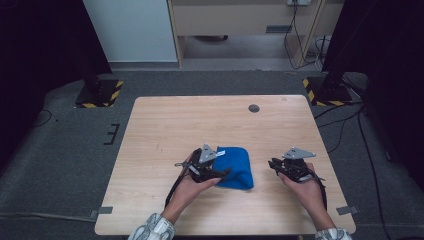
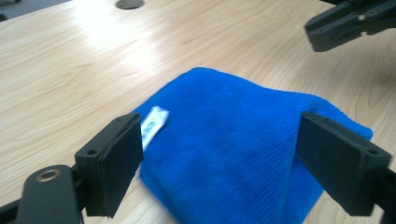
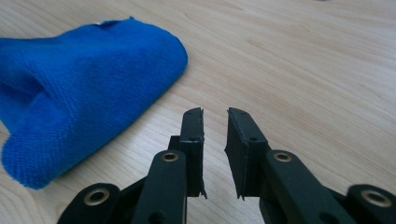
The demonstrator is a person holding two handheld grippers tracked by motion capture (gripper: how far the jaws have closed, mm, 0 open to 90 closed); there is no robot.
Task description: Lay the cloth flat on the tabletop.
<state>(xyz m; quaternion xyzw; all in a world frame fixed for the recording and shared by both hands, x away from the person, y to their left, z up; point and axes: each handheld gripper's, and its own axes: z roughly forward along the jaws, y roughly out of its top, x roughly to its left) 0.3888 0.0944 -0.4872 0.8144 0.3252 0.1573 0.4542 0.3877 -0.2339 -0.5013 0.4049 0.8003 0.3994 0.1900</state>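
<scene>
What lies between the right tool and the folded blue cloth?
Only bare wooden table. In the right gripper view, the right tool, jaws nearly together with nothing between them, sits apart from the blue cloth; the high view shows the same gap.

Black tools (image 1: pixel 226 172), brass rivets, grey plates; sleeves perhaps patterned

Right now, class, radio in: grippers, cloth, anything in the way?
Left gripper open, jaws astride the cloth, not pressing. Right gripper nearly closed, empty, beside the cloth. Cloth folded on the table. Nothing in the way.
</scene>
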